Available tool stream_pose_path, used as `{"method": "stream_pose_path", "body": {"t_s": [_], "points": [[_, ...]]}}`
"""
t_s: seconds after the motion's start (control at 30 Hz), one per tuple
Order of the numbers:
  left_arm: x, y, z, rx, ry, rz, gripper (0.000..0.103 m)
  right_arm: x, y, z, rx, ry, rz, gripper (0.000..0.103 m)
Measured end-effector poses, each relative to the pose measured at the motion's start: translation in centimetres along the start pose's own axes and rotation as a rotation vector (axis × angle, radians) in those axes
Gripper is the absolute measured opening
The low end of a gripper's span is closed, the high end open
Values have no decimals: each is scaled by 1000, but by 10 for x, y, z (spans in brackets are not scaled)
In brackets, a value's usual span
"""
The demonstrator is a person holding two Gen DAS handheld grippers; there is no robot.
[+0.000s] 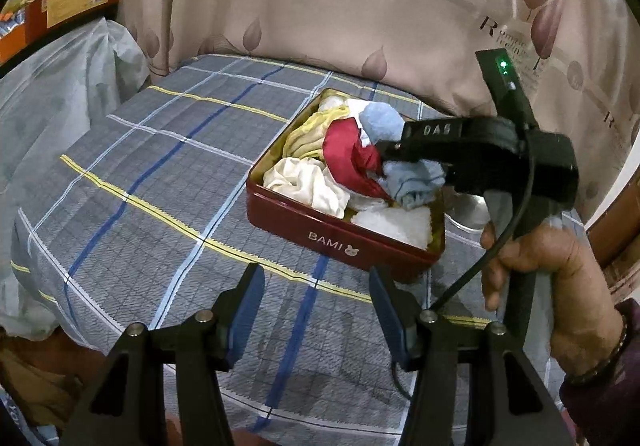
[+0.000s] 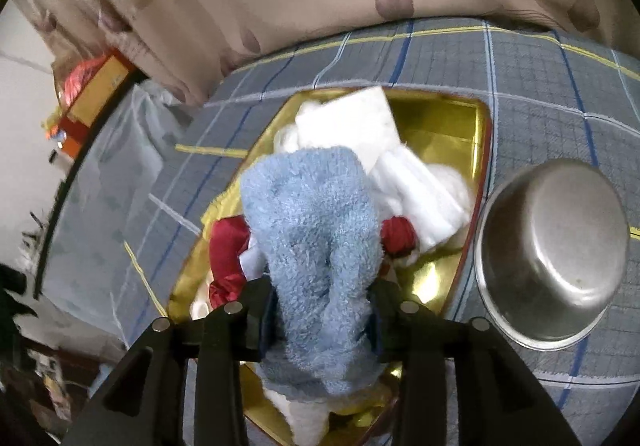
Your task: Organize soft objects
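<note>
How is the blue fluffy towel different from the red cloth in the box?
The blue towel is fuzzy terry, while the red cloth looks smooth and shiny. The blue towel is pinched by the right hand-held gripper above the pile, while the red cloth lies loose in the red tin, touched by no gripper. The blue towel is pale; the red cloth is deep red. Both are soft, crumpled fabrics over the same tin.

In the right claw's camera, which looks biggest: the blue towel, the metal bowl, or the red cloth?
1. Blue towel, though it is nearest the camera.
2. Metal bowl, nearly as big.
3. Red cloth, smallest and mostly hidden.
</note>
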State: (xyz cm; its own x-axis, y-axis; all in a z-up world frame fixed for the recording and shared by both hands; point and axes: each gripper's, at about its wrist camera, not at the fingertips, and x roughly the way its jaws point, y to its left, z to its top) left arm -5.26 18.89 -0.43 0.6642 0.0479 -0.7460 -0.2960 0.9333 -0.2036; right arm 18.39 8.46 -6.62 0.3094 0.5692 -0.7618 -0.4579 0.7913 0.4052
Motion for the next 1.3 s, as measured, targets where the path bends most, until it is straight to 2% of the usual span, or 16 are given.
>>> {"method": "stream_pose_path", "body": {"t_s": [0.1,0.17,0.3,0.33,0.6,0.7,0.83,1.0,1.17,1.3], "points": [[1,-1,0,2,11,7,56,-3,5,-4,-40,-16,-23,41],[1,-1,0,6,12,11,56,-5,7,-3,-67,-27,-46,47],[3,0,0,5,11,21,56,-19,8,-4,-99,-84,-68,74],[3,0,0,4,11,20,56,-24,9,-4,-109,-106,-67,76],[7,2,-1,21,-3,59,56,-66,21,-14,-197,-234,-98,81],[8,3,0,30,-13,73,56,-91,24,-38,-218,-318,-129,90],[1,4,1,45,-68,75,57,-127,28,-79,-220,-464,-210,99],[-4,-2,0,96,-132,121,57,-154,31,-116,-188,-596,-302,102],[-5,-7,-5,128,-190,103,57,-166,38,-136,-197,-665,-395,102],[-7,-9,-9,134,-243,90,57,-174,38,-145,-172,-690,-378,102]]}}
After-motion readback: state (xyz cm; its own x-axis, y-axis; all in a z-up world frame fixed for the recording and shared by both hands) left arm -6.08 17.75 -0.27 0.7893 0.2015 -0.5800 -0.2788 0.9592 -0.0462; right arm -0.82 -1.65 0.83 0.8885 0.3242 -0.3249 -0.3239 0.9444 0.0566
